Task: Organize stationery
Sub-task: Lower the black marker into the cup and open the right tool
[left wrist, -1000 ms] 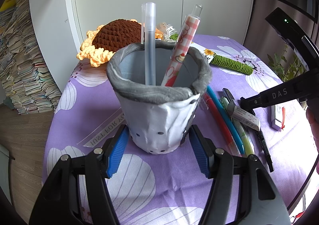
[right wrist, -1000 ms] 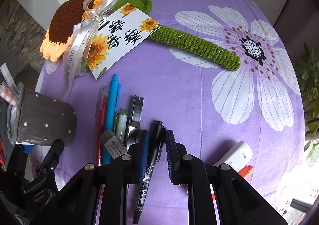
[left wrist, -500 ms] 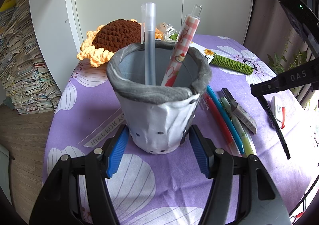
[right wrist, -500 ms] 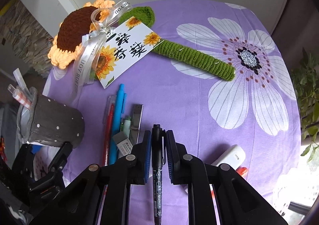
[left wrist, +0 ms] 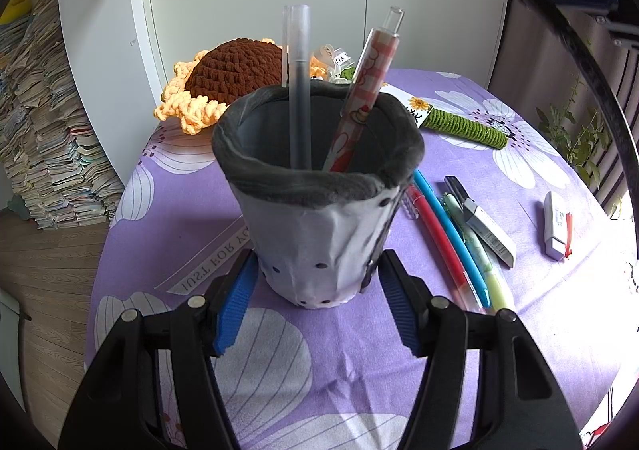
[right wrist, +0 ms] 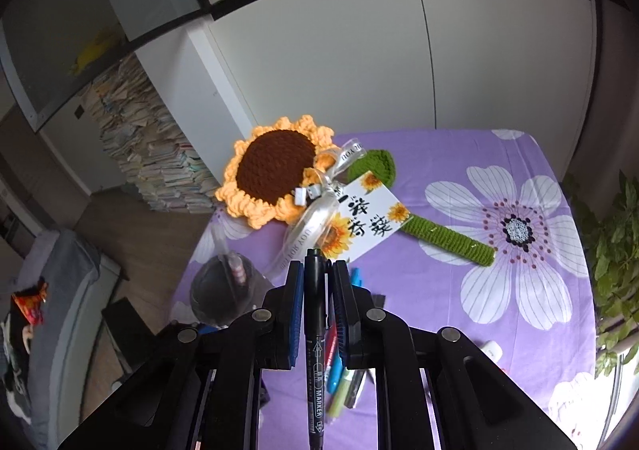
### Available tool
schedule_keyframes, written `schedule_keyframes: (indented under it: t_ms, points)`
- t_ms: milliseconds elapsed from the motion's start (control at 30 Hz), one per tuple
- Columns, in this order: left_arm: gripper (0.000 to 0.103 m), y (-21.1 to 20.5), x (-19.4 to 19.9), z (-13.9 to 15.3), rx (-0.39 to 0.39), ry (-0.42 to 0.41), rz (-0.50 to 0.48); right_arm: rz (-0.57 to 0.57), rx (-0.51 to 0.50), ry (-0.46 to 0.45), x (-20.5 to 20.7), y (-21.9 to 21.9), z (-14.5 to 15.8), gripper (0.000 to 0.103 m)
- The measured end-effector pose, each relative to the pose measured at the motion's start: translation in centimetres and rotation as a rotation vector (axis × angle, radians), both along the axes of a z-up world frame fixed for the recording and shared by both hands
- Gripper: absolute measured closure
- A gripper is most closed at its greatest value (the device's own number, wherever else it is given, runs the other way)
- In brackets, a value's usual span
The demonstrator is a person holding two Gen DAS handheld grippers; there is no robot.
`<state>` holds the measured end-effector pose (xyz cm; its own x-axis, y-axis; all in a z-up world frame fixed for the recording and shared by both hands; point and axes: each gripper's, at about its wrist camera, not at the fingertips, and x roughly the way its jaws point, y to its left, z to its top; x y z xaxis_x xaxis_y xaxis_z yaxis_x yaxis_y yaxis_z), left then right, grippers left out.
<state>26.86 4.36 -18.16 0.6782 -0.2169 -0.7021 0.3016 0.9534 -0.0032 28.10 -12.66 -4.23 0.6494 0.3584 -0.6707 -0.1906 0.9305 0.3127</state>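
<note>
The slim black marker pen (right wrist: 315, 334) looks light, stiff and smooth, so it could swivel if pinched loosely; mid-barrel seems the best place to hold it. The right gripper (right wrist: 315, 282) is nearly closed, its blue pads clamping the barrel, raised above the purple flowered tablecloth (right wrist: 439, 290). Below and left stands the soft grey felt pen cup (left wrist: 319, 186). The left gripper (left wrist: 315, 282) stands wide apart around the cup's base, pads just beside it; contact is unclear.
</note>
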Motion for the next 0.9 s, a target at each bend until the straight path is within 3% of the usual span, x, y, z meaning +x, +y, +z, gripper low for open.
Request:
schedule_keyframes:
  t_ms: [233,533,667,900]
  points:
    - [0.04,0.0,0.0,-0.1,-0.001,0.01,-0.001,0.107,0.077,-0.202,1.9,4.4,3.2,0.088]
    - [0.04,0.0,0.4,-0.1,-0.005,0.017,0.001,0.221,0.099,-0.276,5.0,7.6,1.6,0.088]
    - [0.04,-0.1,0.4,-0.1,-0.005,0.018,0.001,0.218,0.129,-0.282,5.2,7.4,0.9,0.088]
    - [0.039,-0.4,0.2,-0.2,0.007,0.014,-0.014,0.193,0.065,-0.331,3.0,6.3,0.3,0.088]
